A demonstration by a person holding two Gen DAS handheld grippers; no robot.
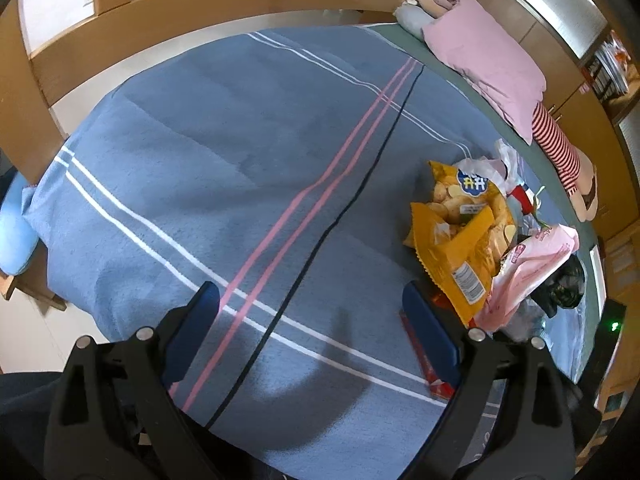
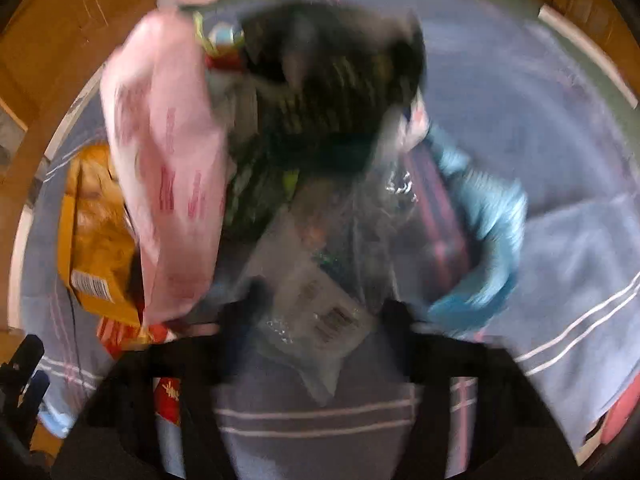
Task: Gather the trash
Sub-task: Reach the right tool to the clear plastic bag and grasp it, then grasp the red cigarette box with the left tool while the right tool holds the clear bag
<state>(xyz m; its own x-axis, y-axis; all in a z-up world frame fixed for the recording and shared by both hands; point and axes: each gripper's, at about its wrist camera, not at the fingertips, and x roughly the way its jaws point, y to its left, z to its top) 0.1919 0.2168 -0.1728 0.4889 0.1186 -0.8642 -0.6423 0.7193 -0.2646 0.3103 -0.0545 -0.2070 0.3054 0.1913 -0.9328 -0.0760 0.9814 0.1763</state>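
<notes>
A pile of trash lies on a blue striped blanket. In the left wrist view the pile sits at the right: a yellow chip bag, a pink wrapper, a black bag and a red packet. My left gripper is open and empty above the blanket, its right finger beside the red packet. The right wrist view is blurred. My right gripper is open around a clear plastic wrapper. Beyond it lie the pink wrapper, the black bag, a light blue wrapper and the chip bag.
A pink pillow and a red-striped soft toy lie at the bed's far right. A wooden bed rail runs along the far side. A light blue cushion sits off the left edge. White floor shows at the left.
</notes>
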